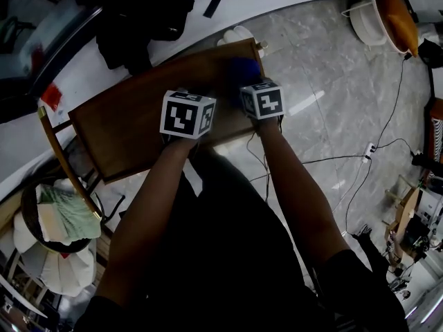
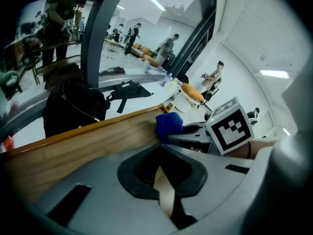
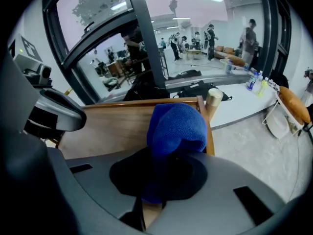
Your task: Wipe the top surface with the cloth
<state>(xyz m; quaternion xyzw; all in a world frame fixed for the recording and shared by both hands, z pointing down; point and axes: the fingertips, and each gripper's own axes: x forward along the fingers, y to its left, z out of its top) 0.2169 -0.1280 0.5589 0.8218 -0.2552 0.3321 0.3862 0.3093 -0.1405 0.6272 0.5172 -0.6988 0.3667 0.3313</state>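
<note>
A blue cloth [image 3: 177, 130] is bunched between the jaws of my right gripper [image 3: 168, 180], which is shut on it. The cloth [image 1: 242, 70] rests near the right end of the wooden table top [image 1: 131, 126]. In the left gripper view the cloth [image 2: 168, 125] shows as a blue lump on the wood [image 2: 88, 146], with the right gripper behind it. My left gripper [image 2: 161, 173] hovers over the table just left of the right one; its jaws meet with nothing between them. Both marker cubes [image 1: 187, 114] sit side by side in the head view.
A black bag [image 1: 142, 16] lies on the white ledge [image 1: 90, 61] behind the table. A chair with a basket of cloths [image 1: 59, 216] stands at the left. Cables [image 1: 360, 164] run over the marble floor at the right, and a white basin [image 1: 377, 12] sits at the far right.
</note>
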